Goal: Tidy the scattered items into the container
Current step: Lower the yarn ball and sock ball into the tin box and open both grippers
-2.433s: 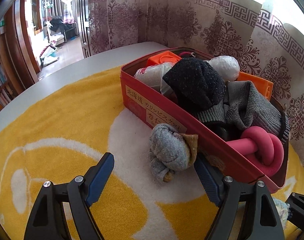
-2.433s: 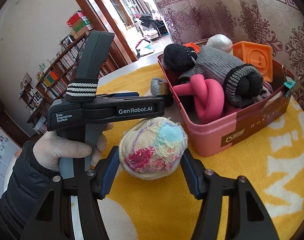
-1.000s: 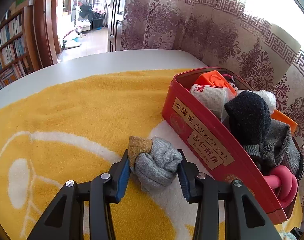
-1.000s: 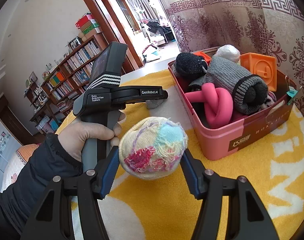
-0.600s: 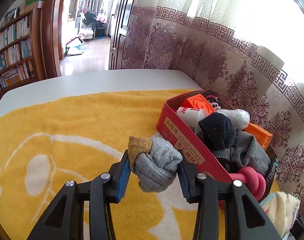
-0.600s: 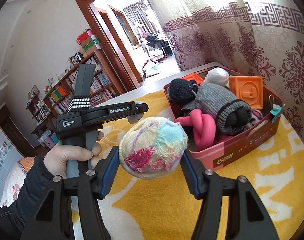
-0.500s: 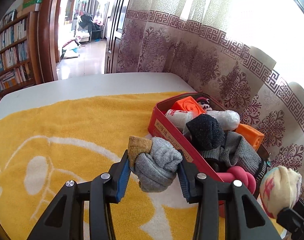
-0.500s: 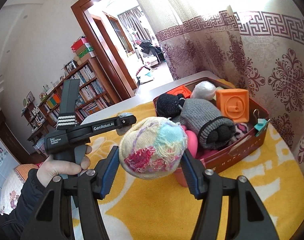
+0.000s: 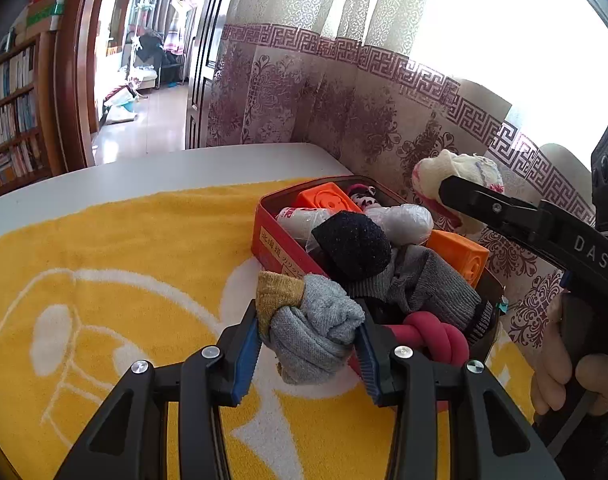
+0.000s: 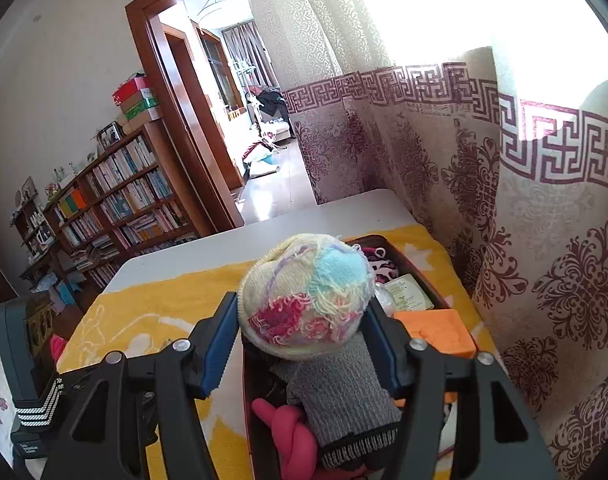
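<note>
My left gripper (image 9: 307, 344) is shut on a balled grey sock with a mustard cuff (image 9: 309, 330), held in the air just in front of the red tin box (image 9: 274, 246). The tin is piled with socks, orange blocks and a pink knotted toy (image 9: 435, 340). My right gripper (image 10: 302, 320) is shut on a cream ball of sock with pink and blue yarn (image 10: 305, 294), held above the tin's (image 10: 250, 396) contents. In the left wrist view that ball (image 9: 455, 182) hangs over the tin's far side, with a hand (image 9: 563, 376) on the right tool's handle.
A yellow and white towel (image 9: 124, 280) covers the table; bare white tabletop (image 9: 164, 172) lies beyond it. A patterned curtain (image 10: 543, 240) hangs right behind the tin. A bookshelf (image 10: 116, 208) and a doorway stand further off. The left tool's body (image 10: 28, 344) shows at lower left.
Both grippers have lifted their socks off the towel. The right one swung over the tin and now appears in the left wrist view. The left one drew back and up a little.
</note>
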A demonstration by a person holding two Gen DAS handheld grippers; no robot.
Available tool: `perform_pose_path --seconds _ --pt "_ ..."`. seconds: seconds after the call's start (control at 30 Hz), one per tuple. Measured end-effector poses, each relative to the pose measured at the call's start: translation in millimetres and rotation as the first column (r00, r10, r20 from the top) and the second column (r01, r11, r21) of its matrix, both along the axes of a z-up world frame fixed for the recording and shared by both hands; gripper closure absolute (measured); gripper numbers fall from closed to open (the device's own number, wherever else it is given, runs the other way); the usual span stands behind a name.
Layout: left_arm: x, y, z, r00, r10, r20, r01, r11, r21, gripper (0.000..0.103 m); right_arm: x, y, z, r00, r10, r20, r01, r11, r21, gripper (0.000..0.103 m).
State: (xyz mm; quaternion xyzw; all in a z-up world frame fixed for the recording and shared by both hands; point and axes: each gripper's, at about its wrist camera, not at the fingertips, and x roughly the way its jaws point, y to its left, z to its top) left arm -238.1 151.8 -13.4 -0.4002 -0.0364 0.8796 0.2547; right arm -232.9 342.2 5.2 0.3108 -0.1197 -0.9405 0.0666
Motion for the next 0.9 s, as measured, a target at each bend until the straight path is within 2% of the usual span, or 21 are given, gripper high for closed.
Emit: perform_pose_path --seconds 0.2,0.3,0.47,0.57,0.73,0.9 --pt "-0.8 -4.3 -3.6 1.000 -0.001 0.013 0.000 1.000 0.008 0.058 -38.1 -7.6 -33.2 0.991 -0.004 0.136 -0.005 0.998 0.064 0.039" --pt "-0.6 -3.9 -3.9 1.000 -0.006 0.015 0.006 1.000 0.010 0.058 -33.1 -10.1 -32.8 0.992 0.001 0.129 -0.012 0.996 0.086 0.037" --pt "2.9 2.3 -0.6 1.000 -0.025 0.009 0.025 1.000 0.006 0.058 -14.6 11.1 -16.4 0.997 -0.004 0.078 0.006 1.000 -0.024 0.032" --pt "7.2 10.4 4.6 0.999 -0.042 -0.003 0.042 0.999 0.003 0.058 2.9 25.2 -2.7 0.999 -0.029 0.029 0.031 0.996 -0.085 0.024" --pt "10.9 33.1 12.8 0.996 -0.093 -0.014 0.093 0.996 0.006 0.058 29.9 38.0 7.5 0.998 -0.063 -0.021 0.060 0.988 -0.140 0.023" --pt "3.7 59.1 10.1 0.994 -0.110 -0.026 0.110 0.994 0.000 0.058 36.4 45.3 4.4 0.996 -0.080 -0.031 0.074 0.982 -0.175 0.023"
